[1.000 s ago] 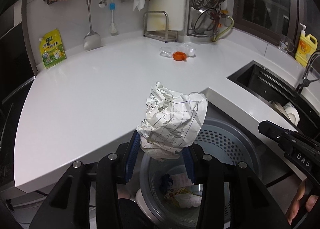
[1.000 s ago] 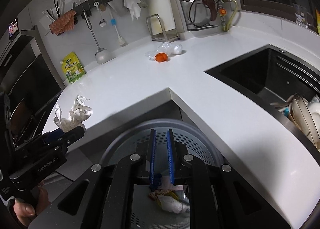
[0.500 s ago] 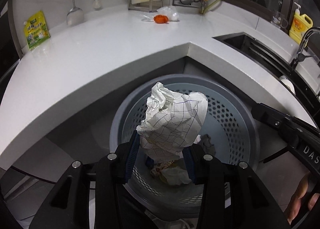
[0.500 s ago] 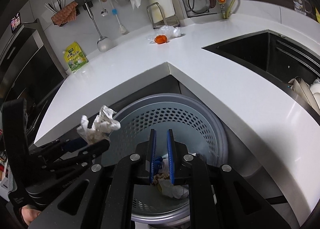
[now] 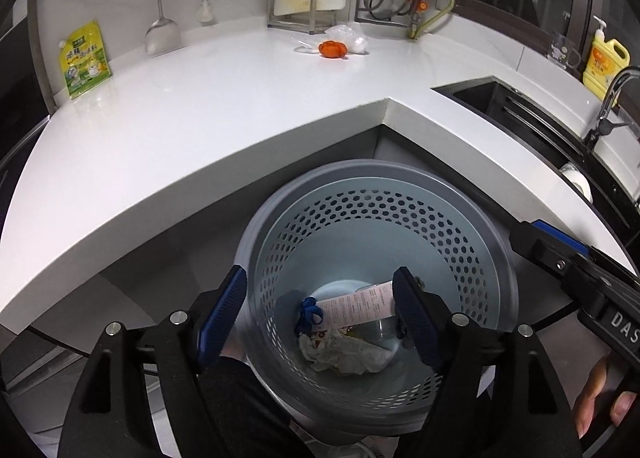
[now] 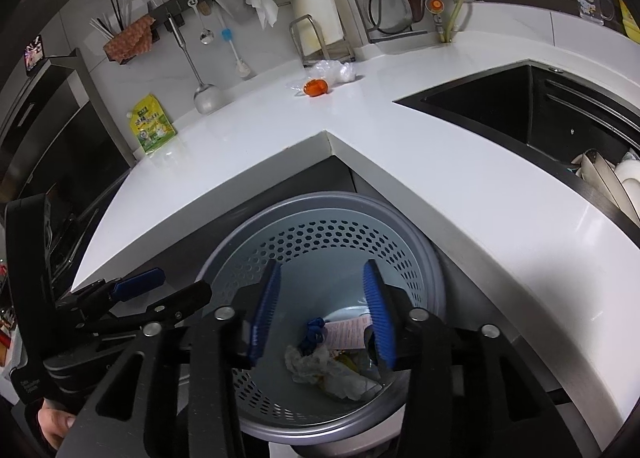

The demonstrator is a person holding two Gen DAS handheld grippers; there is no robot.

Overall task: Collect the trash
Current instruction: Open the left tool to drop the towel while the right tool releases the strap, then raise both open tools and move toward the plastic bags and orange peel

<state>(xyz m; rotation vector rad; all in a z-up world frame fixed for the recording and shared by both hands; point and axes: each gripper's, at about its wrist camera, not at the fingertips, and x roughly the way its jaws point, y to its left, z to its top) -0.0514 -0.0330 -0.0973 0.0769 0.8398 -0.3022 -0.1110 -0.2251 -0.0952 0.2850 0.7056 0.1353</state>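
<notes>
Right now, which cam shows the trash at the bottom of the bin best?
Left wrist: it looks almost straight into the bin, so the crumpled paper and printed slip show between the opening, empty left claw. Right wrist shows the same pile, partly covered by its own opening claw.

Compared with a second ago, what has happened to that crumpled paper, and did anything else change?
The left gripper has let the crumpled paper go: it now lies in the grey bin with the other trash, and the fingers are opening with nothing between them. The right gripper, shut before, is opening too, also empty. Both came in from the counter's edge to above the bin. The orange scrap and yellow pouch stayed on the counter.
</notes>
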